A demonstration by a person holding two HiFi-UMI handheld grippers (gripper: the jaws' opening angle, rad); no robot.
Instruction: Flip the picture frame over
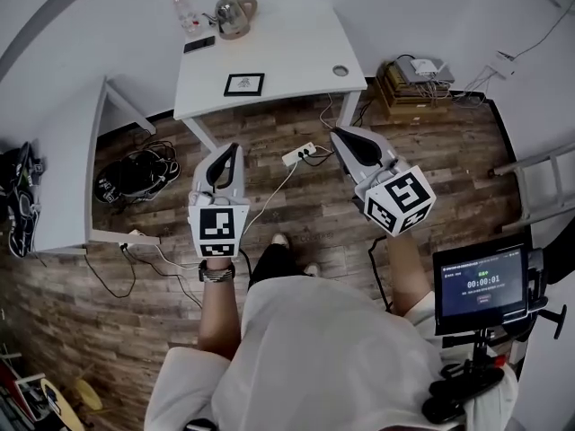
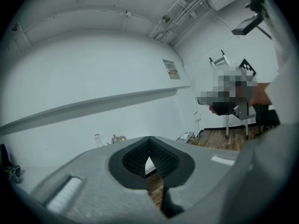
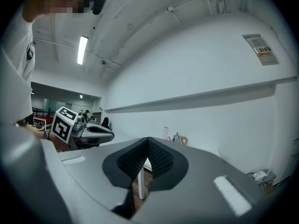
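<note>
The left gripper (image 1: 231,151) has its jaws pressed together at the tips, with nothing between them. The right gripper (image 1: 340,134) is the same, tips meeting and empty. Both are held above the wood-plank floor (image 1: 296,205), well short of the white worktop (image 1: 296,48).

Only the head view shows the small black-bordered picture frame (image 1: 243,83). It lies flat near the worktop's front edge, about midway along it and apart from everything else.

At the back left corner stand a clear plastic bottle (image 1: 182,9) and a glass kettle with a tan handle (image 1: 234,14). A flat black phone-like slab (image 1: 199,44) lies just in front of them. What the bottle and kettle hold cannot be told.

A round cable hole (image 1: 340,71) sits by the front right corner. Each gripper view looks level across the room and catches the bottle and kettle as small shapes on the far edge. The right gripper view also shows the left gripper from the side, and a ceiling strip light (image 3: 82,49).

On the floor right of the table, a brown cardboard box (image 1: 400,92) carries white devices and cables on top (image 1: 422,66). A white power strip (image 1: 299,153) lies between the grippers.
</note>
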